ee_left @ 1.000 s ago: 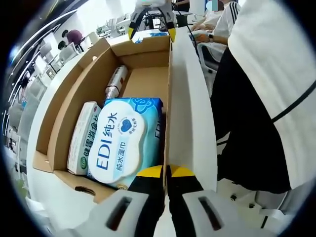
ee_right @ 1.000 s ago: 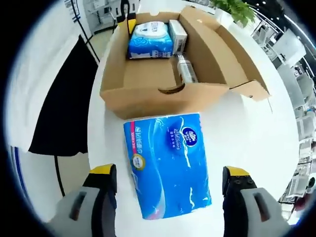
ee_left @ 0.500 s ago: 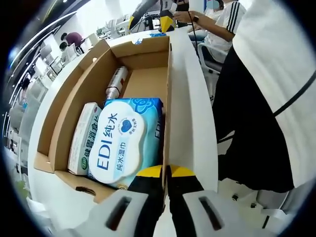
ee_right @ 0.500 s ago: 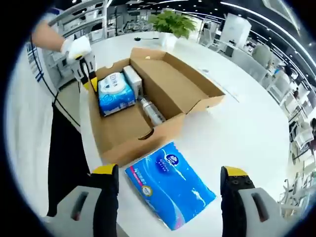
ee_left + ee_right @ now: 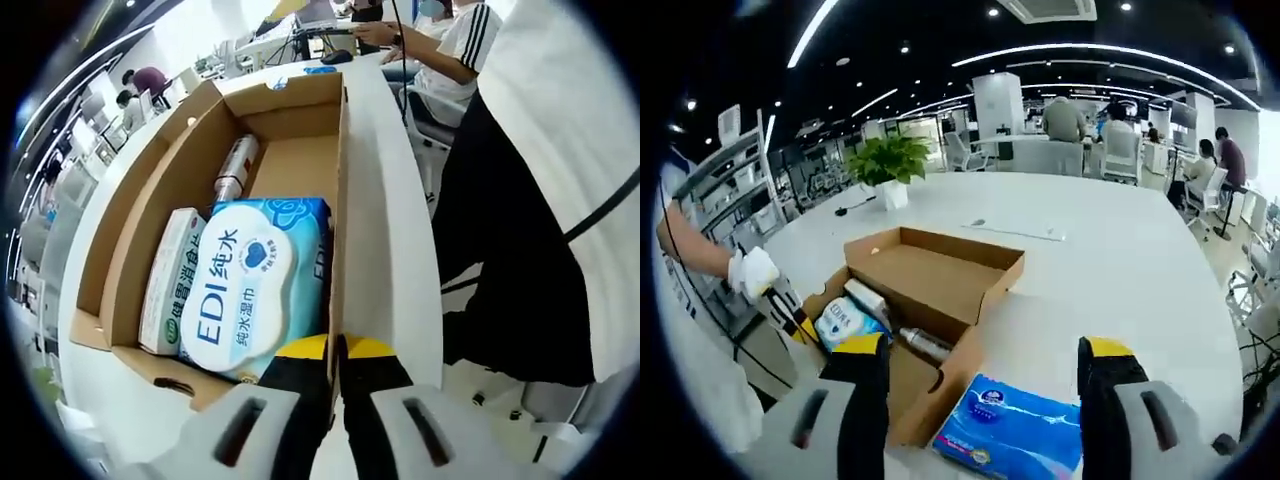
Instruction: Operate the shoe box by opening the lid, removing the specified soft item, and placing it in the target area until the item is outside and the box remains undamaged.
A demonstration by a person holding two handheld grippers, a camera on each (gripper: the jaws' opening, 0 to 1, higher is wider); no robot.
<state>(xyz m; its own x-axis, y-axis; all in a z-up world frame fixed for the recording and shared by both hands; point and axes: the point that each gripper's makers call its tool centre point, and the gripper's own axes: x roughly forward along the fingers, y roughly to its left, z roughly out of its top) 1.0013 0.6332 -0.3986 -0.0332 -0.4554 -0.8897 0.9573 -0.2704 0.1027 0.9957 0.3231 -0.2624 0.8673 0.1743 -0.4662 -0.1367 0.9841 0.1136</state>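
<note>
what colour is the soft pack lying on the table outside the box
Bright blue with white swirls and a dark blue logo; the soft pack shows best in the right gripper view.

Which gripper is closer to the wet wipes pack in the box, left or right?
Left. The left gripper is clamped on the box wall right beside the wet wipes pack. The right gripper is raised, open, above the table at the box's far end, over the blue tissue pack.

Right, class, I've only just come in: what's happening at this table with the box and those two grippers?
A person works an open cardboard shoe box on a white table with two hand-held grippers. The left gripper is shut on the box's near wall, steadying it. The right gripper is open and raised above the table. A blue tissue pack lies outside the box beside its end. Inside sit a wet wipes pack, a small carton and a bottle.
</note>
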